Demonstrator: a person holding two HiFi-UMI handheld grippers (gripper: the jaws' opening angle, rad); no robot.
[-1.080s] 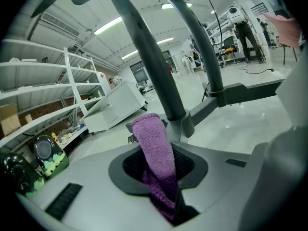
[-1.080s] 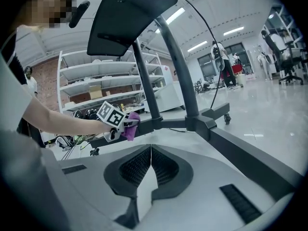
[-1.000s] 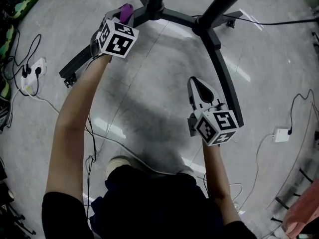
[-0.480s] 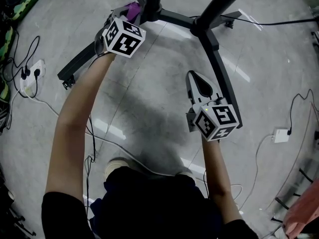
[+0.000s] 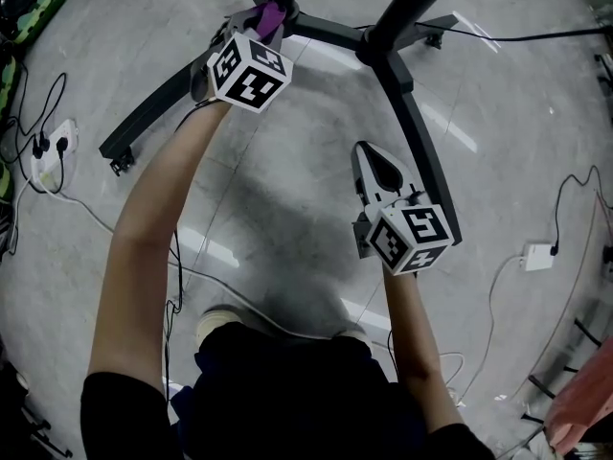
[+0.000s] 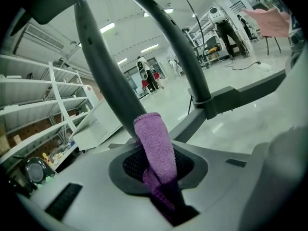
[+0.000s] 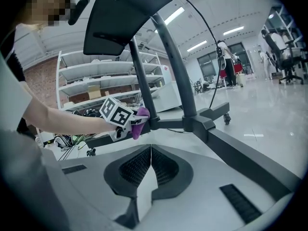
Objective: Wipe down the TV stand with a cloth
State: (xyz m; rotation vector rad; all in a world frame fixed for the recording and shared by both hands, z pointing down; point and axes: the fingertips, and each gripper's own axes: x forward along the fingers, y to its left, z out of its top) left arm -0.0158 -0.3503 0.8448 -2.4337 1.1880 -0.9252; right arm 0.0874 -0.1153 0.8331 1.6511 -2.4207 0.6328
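- Grey plastic shows closest: the right gripper (image 5: 369,156) hangs low in front of the person, beside the stand's long right-hand leg (image 5: 421,142) and apart from it. Its jaws are pressed together with nothing between them (image 7: 150,150). It seems parked there, out of the way, because the wiping needs only one tool.
- Farther out, the left arm is stretched nearly straight so that the left gripper (image 5: 257,25) reaches the hub of the TV stand (image 7: 192,121).
- Its jaws are clamped on a purple cloth (image 6: 155,143). A folded tongue of the cloth stands up past the tips, so the fabric meets the metal rather than the hard plastic.
- The cloth (image 5: 271,14) sits at the foot of the thinner post (image 6: 103,76), where the post meets the crossbar. It looks pressed to the post, though I cannot be sure of contact.
- I judge the wipe to be under way on this lower joint, with the legs and the second post (image 7: 175,66) not yet covered.
- Beyond, a power strip (image 5: 46,147) and loose cables lie on the polished floor. Pale shelving (image 7: 96,81) stands at the back.
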